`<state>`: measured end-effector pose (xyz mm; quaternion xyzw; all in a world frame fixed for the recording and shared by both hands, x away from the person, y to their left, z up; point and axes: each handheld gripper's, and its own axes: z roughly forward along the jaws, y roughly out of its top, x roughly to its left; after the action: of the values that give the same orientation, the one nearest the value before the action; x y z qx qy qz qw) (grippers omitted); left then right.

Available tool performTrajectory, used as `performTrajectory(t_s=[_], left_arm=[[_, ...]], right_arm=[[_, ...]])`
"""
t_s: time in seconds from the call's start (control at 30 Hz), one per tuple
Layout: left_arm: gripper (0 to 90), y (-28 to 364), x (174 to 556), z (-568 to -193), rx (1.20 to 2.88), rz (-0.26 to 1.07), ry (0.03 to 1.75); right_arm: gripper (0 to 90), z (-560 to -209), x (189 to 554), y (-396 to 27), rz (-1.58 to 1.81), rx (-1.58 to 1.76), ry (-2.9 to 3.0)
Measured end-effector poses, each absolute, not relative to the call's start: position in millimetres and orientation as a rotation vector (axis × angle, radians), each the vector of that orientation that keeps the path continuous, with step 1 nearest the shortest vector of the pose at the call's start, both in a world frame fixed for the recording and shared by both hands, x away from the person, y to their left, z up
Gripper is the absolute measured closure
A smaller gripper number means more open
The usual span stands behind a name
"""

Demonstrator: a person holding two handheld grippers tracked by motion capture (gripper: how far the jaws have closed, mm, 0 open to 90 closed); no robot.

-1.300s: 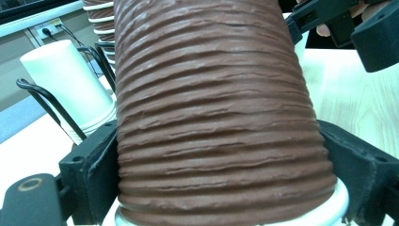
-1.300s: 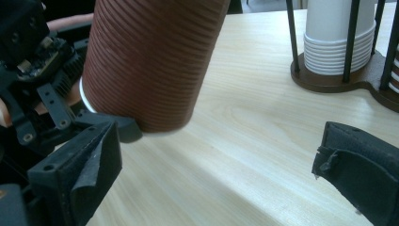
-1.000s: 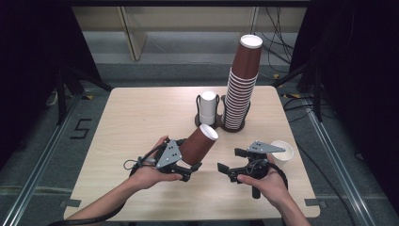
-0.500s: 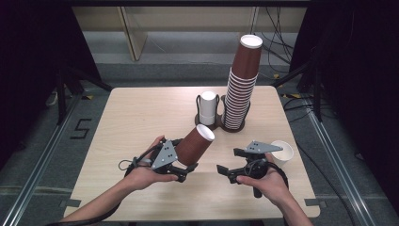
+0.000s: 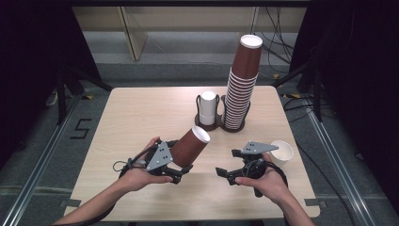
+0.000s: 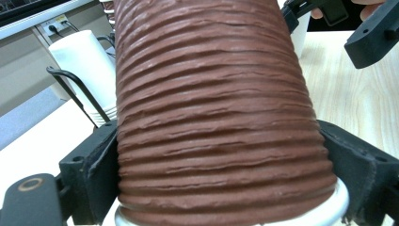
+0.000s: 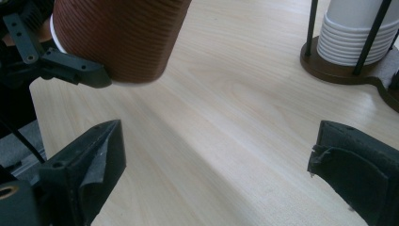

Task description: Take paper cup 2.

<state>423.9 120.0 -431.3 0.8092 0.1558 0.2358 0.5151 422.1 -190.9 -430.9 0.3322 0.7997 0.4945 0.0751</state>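
Observation:
A brown ribbed paper cup (image 5: 190,148) is held tilted above the table, its white end pointing up and to the far right. My left gripper (image 5: 181,168) is shut on it, one black jaw on each side, and the cup (image 6: 211,117) is seen close up in the left gripper view. My right gripper (image 5: 227,172) hovers low just to its right. Its jaws have just been closing a little, but they stand open (image 7: 221,174) over bare wood with nothing between them. In the right gripper view the held cup (image 7: 117,37) hangs at the upper left.
A tall stack of brown cups (image 5: 242,89) stands in a wire holder at the far middle. Next to it is a shorter stack of white cups (image 5: 207,109). A single white cup (image 5: 281,151) sits on the table (image 5: 131,117), just right of my right hand.
My left hand has drifted slightly nearer and to the left with the brown cup. The right hand has stayed in place.

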Motion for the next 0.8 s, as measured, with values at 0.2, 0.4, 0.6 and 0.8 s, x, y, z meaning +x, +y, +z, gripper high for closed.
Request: performTrajectory(t_s=[0.2, 0.4, 0.6, 0.8], left_arm=[[10.7, 126, 422, -431, 1.957, 0.56, 0.371], [10.7, 133, 421, -431, 1.981, 0.564, 0.364], [10.7, 138, 418, -432, 2.002, 0.55, 0.349], [10.7, 143, 417, -432, 2.033, 0.544, 0.33]], right_arm=[[4.1, -432, 424, -187, 1.471, 0.966, 2.429], [4.5, -431, 423, -183, 1.433, 0.959, 2.462], [6.3, -431, 424, -181, 1.407, 0.901, 2.486], [7.5, -431, 426, -179, 1.358, 0.808, 2.525]])
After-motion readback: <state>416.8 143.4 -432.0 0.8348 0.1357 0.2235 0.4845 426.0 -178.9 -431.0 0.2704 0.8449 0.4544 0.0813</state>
